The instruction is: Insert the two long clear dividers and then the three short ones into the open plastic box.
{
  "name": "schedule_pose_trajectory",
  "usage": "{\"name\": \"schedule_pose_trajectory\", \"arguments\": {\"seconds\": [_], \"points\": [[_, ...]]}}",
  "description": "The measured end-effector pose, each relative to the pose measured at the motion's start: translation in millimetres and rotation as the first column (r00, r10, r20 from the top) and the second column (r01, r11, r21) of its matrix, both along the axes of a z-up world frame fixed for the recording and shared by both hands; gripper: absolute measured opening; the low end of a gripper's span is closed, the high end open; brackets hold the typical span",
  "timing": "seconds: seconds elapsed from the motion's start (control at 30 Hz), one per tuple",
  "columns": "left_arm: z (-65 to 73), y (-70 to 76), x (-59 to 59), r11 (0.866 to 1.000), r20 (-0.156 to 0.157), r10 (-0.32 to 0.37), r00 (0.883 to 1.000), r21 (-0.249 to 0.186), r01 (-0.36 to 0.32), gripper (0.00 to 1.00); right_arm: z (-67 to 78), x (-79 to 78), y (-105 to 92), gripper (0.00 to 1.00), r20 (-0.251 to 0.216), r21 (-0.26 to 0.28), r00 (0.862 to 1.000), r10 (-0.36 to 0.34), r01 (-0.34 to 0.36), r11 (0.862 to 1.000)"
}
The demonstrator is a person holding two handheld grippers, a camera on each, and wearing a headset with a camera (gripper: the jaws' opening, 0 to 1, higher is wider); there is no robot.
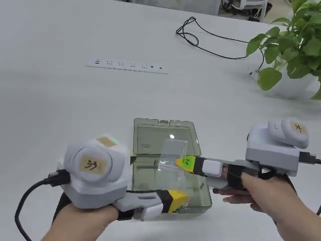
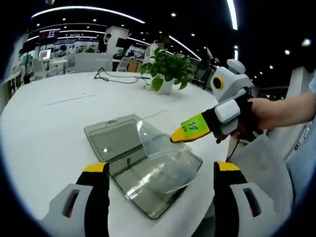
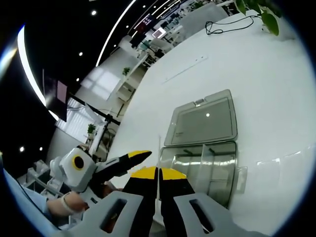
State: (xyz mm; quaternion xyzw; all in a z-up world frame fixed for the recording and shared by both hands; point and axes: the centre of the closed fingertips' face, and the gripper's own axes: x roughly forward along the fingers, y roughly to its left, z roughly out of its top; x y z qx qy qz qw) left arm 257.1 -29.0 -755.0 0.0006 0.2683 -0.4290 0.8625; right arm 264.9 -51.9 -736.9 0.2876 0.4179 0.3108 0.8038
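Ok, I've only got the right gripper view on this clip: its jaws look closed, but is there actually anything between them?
Observer: Yes. The left gripper view shows the right gripper pinching a clear divider by one edge, tilted above the open plastic box.
Operator: And the left gripper? I can't judge its jaws from here.
Observer: In its own view the left gripper is wide open, with the box lying between and beyond its jaws. I cannot tell whether they touch it.
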Motion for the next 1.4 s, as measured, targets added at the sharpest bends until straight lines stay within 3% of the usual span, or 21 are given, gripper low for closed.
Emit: {"name": "schedule_pose_trajectory", "arguments": {"seconds": [0.07,0.13,0.37,0.53,0.7,0.8,0.93,1.07,1.17,1.4], "points": [[-2.8,2.2,-1.1,0.997,0.044,-0.050,0.998,0.055,0.047,1.00,-0.6,-0.3,0.2,0.02,-0.007,-0.002,1.000,0.001,-0.001,1.000],[-1.1,0.4,-5.0,0.993,0.073,-0.106,0.992,0.058,0.102,1.00,-1.5,-1.6,0.4,0.02,-0.030,-0.001,1.000,0.006,-0.006,1.000],[-4.5,15.4,-7.1,0.990,0.090,-0.128,0.988,0.075,0.121,1.00,0.7,0.0,-4.0,0.02,-0.070,-0.050,0.998,0.000,-0.003,0.999],[-5.2,24.5,-8.3,0.991,0.114,-0.128,0.985,0.052,0.123,1.00,6.6,9.4,-9.0,0.02,-0.072,-0.089,0.997,-0.021,0.014,0.996],[-11.1,30.9,-9.0,0.987,0.124,-0.157,0.980,0.065,0.150,1.00,10.4,12.5,-7.7,0.02,-0.086,-0.126,0.996,-0.024,0.013,0.992],[-12.6,35.4,-9.2,0.983,0.145,-0.176,0.974,0.082,0.166,1.00,8.5,10.8,-6.8,0.02,-0.116,-0.157,0.993,-0.025,0.006,0.988],[-13.3,41.2,-7.4,0.983,0.145,-0.177,0.973,0.075,0.167,0.99,2.9,13.1,-12.4,0.02,-0.169,-0.217,0.986,-0.008,-0.030,0.976],[-13.4,46.9,-3.9,0.985,0.152,-0.165,0.974,0.069,0.157,0.96,6.0,23.1,-9.1,0.02,-0.206,-0.221,0.979,-0.006,-0.040,0.975],[-11.6,48.3,-2.8,0.988,0.157,-0.153,0.976,0.059,0.146,0.96,5.8,23.9,-8.8,0.02,-0.223,-0.293,0.974,0.029,-0.095,0.951],[-11.9,51.2,-3.8,0.988,0.163,-0.148,0.975,0.057,0.140,0.95,5.1,31.4,3.7,0.02,-0.278,-0.335,0.959,0.047,-0.143,0.931]]}}
